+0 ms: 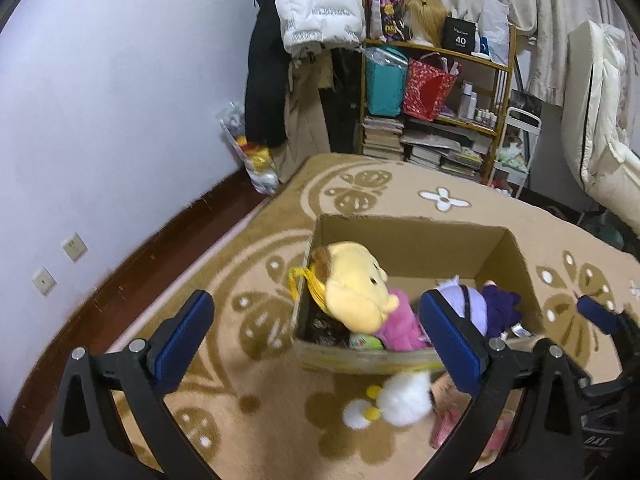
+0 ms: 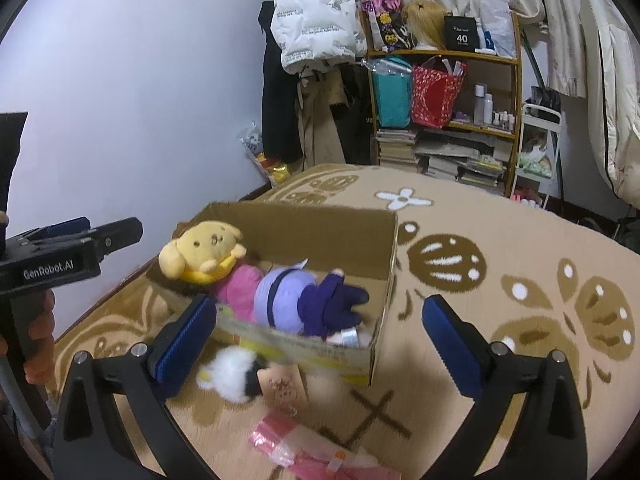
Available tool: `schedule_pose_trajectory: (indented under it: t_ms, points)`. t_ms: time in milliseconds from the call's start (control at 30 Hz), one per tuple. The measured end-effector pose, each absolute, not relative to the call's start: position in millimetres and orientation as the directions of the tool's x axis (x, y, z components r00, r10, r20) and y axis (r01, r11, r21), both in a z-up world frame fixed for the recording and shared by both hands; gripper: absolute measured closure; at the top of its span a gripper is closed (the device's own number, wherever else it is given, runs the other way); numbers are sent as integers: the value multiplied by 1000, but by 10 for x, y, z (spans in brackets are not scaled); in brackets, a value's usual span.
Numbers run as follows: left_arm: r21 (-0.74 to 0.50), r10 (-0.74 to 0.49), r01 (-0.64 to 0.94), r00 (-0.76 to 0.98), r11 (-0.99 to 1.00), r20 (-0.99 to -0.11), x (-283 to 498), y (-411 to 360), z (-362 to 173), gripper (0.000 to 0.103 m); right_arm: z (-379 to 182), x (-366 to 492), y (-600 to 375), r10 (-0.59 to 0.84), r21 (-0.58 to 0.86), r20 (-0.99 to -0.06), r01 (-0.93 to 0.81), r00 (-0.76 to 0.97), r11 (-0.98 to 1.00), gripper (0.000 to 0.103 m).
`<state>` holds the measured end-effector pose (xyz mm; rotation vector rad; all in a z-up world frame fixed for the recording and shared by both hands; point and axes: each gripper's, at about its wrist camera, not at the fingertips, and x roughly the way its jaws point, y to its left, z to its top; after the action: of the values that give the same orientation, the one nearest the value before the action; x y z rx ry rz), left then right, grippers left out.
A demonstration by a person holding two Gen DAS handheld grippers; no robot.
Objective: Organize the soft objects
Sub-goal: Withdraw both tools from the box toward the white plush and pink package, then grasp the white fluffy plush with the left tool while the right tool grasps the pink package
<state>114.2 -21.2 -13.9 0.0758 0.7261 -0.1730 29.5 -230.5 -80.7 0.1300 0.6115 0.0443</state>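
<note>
1. Left wrist view: the left gripper [image 1: 316, 336] hangs above the rug [image 1: 256, 264], tilted down toward the near wall of the cardboard box [image 1: 412, 236]. Its jaws are spread wide and hold nothing.
2. The right gripper [image 2: 320, 336] is level with it, pointed at the same box from the other side, jaws equally wide and empty.
3. In the right wrist view the left gripper's body shows at the left edge; the hand on it is mostly cut off.
4. Inside the box lie a yellow plush [image 1: 356, 284] in pink, and a purple doll [image 2: 304, 300] beside it.
5. A white fluffy toy [image 2: 232, 372] lies on the rug just outside the box's near wall, blurred, with a tag [image 2: 284, 388] touching it.
6. A pink plastic packet [image 2: 304, 448] lies nearer the camera, partly cut off.
</note>
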Motion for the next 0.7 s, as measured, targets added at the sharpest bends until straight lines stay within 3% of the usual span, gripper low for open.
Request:
schedule_pose_trajectory:
  t_ms: [700]
  points:
    - [115,-111,294,652,949,-750,908,-539,-473,2,-1268,92,-2218,102,134,-700,-10,707,991,0]
